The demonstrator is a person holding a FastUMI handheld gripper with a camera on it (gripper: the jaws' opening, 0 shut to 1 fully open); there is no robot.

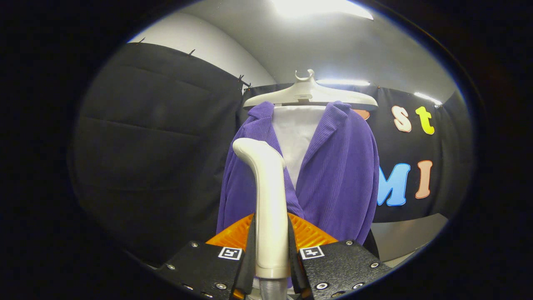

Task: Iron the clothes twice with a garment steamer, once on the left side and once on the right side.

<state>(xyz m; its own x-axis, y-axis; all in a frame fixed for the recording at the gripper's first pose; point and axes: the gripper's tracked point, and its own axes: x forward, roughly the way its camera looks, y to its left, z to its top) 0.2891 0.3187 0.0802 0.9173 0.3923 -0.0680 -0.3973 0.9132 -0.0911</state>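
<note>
Clamped between both fingers of the gripper [271,254], the garment steamer [268,200] stands upright, its head near the left front of the purple jacket [337,175] on the hanger [310,93]. Judging by this, the left pass looks underway; the right side remains.

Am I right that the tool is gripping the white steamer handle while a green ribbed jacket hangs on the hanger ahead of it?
Not quite: in the gripper view the jacket is purple, not green. The rest holds: the tool is shut on the white steamer handle, and the jacket hangs on the hanger beyond it.
</note>
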